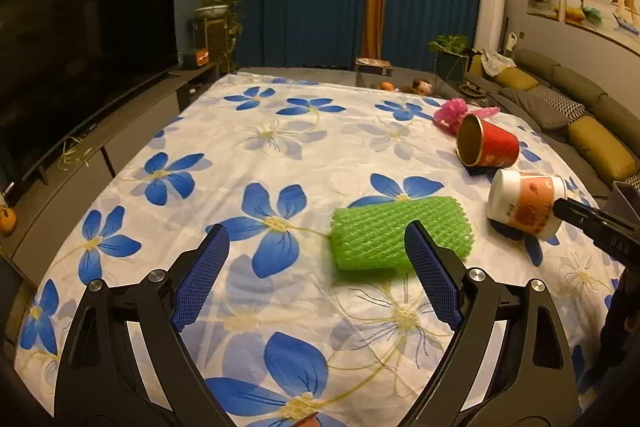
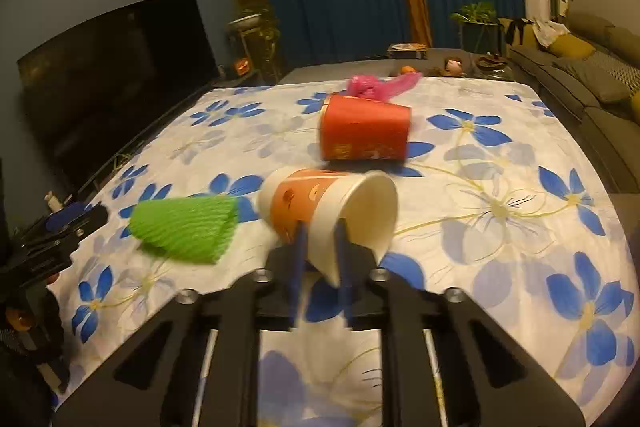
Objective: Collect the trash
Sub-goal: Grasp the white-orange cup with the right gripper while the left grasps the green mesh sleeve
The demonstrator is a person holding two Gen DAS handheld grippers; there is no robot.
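Observation:
A green foam net sleeve (image 1: 396, 233) lies on the flowered cloth; it also shows in the right wrist view (image 2: 186, 229). My left gripper (image 1: 316, 239) is open, its right finger just in front of the sleeve. An orange-and-white paper cup (image 2: 320, 205) lies on its side, and my right gripper (image 2: 322, 233) is shut on its rim; the cup also shows in the left wrist view (image 1: 524, 205). A red paper cup (image 2: 364, 129) lies on its side behind it, also in the left wrist view (image 1: 486, 143). A pink plastic bag (image 2: 372, 85) lies further back.
The table is covered by a white cloth with blue flowers (image 1: 260, 155). A TV (image 1: 80, 55) on a low cabinet stands to the left. A grey sofa with cushions (image 1: 580, 115) runs along the right. Small items sit beyond the far edge (image 1: 420, 85).

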